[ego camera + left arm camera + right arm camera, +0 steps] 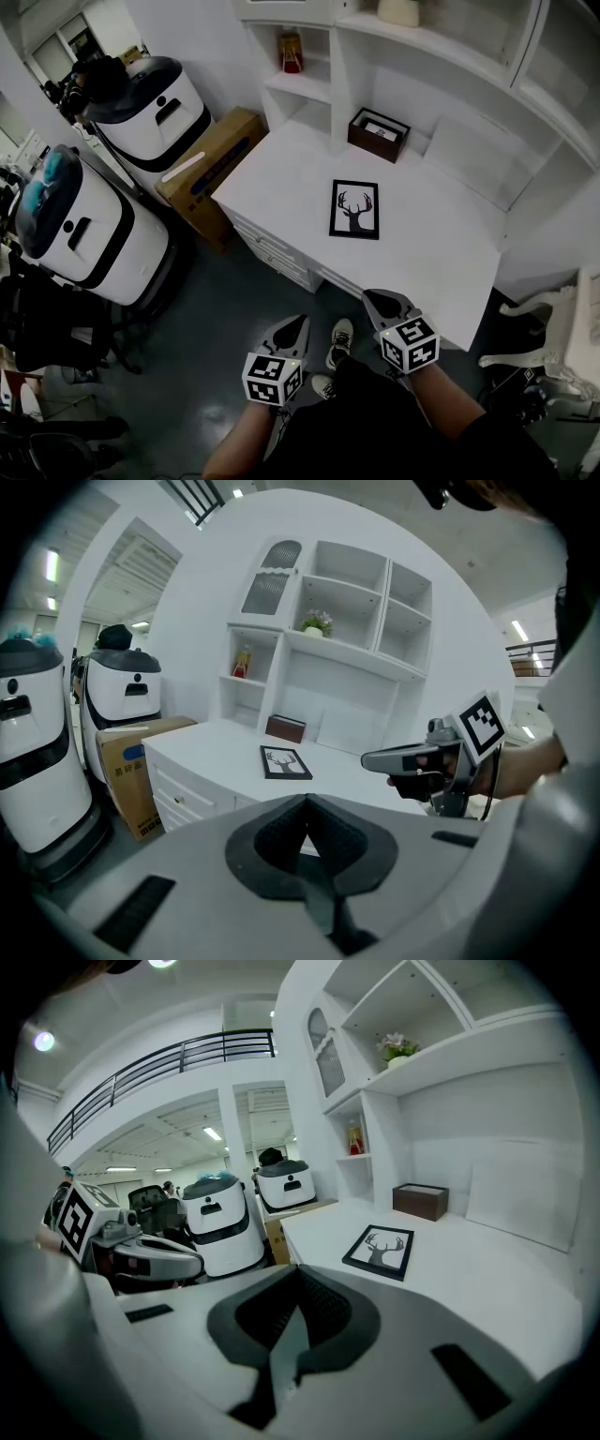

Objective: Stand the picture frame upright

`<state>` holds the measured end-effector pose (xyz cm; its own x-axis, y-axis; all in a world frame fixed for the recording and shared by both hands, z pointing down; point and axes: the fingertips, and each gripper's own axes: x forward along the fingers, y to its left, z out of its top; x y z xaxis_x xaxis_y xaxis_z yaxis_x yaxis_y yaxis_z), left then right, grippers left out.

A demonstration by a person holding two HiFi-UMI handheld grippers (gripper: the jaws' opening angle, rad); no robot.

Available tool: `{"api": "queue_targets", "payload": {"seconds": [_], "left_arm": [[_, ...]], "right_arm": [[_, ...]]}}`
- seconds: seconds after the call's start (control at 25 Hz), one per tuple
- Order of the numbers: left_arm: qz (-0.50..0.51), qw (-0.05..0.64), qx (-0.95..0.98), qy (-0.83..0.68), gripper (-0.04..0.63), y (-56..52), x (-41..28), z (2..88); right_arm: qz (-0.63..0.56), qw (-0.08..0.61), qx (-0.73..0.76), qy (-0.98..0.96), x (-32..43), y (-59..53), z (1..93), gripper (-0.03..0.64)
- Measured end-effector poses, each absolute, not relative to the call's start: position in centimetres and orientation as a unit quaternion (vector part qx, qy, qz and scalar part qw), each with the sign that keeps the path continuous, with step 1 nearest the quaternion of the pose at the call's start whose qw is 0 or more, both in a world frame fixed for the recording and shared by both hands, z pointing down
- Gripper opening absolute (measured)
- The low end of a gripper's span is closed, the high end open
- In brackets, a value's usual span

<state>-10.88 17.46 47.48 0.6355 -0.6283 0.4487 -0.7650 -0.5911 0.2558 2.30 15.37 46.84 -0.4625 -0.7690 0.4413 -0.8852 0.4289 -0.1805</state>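
Frame (355,209) lies flat, face up, mid-desk (441,253); black border, deer print. Nothing touches it. Brown box (379,134) sits behind it near the shelf unit (305,84), well apart from it.

Left gripper (296,324): jaws clenched, nothing between them, held over the floor in front of the desk. Right gripper (379,302): jaws also clenched, empty, at the desk's front edge. Both are well short of the frame and point roughly toward it, side by side.

Left of the desk: cardboard carton (208,169) against its side, two white robots (84,225) beside that. The person's shoes (339,339) show between the grippers.
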Motion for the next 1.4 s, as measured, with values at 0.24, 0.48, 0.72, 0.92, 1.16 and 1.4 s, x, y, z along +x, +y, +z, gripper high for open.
{"api": "queue_targets", "payload": {"seconds": [0.24,0.48,0.72,0.92,1.16,1.4], "left_arm": [[0.163,0.218,0.875,-0.401,0.006,13.6,-11.0,47.6],[0.174,0.224,0.881,-0.379,0.006,9.7,-9.3,48.5],[0.19,0.235,0.885,-0.354,0.006,5.9,-7.4,50.1],[0.199,0.242,0.886,-0.341,0.006,2.6,-5.7,51.0],[0.202,0.241,0.885,-0.343,0.006,-1.2,-4.7,51.3],[0.21,0.246,0.885,-0.335,0.006,-3.2,-3.5,51.5]], "right_arm": [[0.201,0.143,0.49,-0.836,1.8,11.7,47.1,0.003],[0.219,0.147,0.508,-0.82,3.8,8.3,48.5,0.003],[0.244,0.15,0.531,-0.797,6.4,5.3,50.4,0.003],[0.255,0.166,0.546,-0.781,8.5,2.7,52.2,0.003],[0.268,0.179,0.557,-0.765,10.7,-0.6,53.9,0.003],[0.288,0.169,0.566,-0.754,11.8,-2.6,55.0,0.003]]}}
